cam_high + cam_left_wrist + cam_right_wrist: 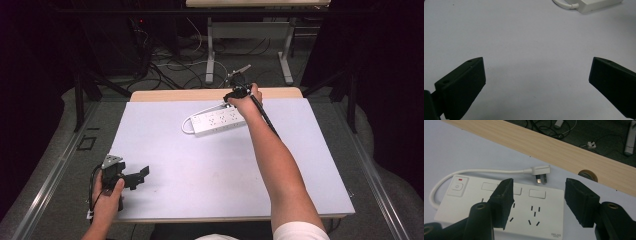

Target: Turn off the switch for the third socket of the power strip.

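The white power strip (216,121) lies flat on the bench (165,190), toward the 12 o'clock edge and slightly right of centre. In the right gripper view, its rocker switch (457,186) with a red indicator sits at the 9 o'clock end of the strip (534,220), and socket slots run along the face. Its white cord (486,171) loops from that end around the far side and ends in a plug (539,172) lying on the bench just beyond the strip. Your right gripper (239,89) hovers over the strip's 3 o'clock end; its fingers (504,202) are released, spread apart above the sockets, grasping nothing. Your left gripper (134,177) rests at the 8 o'clock corner of the bench, well apart from the strip, its fingers (464,87) likewise released over bare surface.
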Tool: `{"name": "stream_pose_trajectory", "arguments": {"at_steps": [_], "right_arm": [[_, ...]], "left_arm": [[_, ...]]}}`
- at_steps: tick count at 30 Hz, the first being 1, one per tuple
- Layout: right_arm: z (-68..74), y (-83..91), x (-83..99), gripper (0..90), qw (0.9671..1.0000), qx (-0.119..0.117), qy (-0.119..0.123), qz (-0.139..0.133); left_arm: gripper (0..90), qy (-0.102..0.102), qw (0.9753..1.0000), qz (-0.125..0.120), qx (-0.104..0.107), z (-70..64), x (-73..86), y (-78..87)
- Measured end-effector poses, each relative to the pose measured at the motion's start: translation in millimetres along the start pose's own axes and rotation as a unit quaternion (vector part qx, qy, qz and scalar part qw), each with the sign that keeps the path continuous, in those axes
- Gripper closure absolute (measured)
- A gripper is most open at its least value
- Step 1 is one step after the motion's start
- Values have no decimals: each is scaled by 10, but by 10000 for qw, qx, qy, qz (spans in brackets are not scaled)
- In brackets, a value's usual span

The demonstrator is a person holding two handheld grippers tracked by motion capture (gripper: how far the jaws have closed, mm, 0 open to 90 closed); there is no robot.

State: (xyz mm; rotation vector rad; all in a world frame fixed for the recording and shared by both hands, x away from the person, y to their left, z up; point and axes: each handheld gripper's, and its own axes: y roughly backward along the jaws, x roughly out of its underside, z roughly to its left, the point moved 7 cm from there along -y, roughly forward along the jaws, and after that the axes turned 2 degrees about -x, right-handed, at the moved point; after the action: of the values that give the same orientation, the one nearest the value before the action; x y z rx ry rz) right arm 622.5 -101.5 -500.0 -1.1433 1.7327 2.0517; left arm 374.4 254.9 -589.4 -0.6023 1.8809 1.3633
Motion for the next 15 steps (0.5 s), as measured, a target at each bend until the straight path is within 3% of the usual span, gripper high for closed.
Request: {"name": "stream_pose_trajectory", "arguments": {"at_steps": [10,15], "right_arm": [[-64,-133,26,419,9998,40,-200,49],[-37,-224,46,463,9995,-139,-278,72]], "left_arm": [[7,12,10000,14,16,5,1,2],[7,12,10000,10,20,7,-2,11]]}}
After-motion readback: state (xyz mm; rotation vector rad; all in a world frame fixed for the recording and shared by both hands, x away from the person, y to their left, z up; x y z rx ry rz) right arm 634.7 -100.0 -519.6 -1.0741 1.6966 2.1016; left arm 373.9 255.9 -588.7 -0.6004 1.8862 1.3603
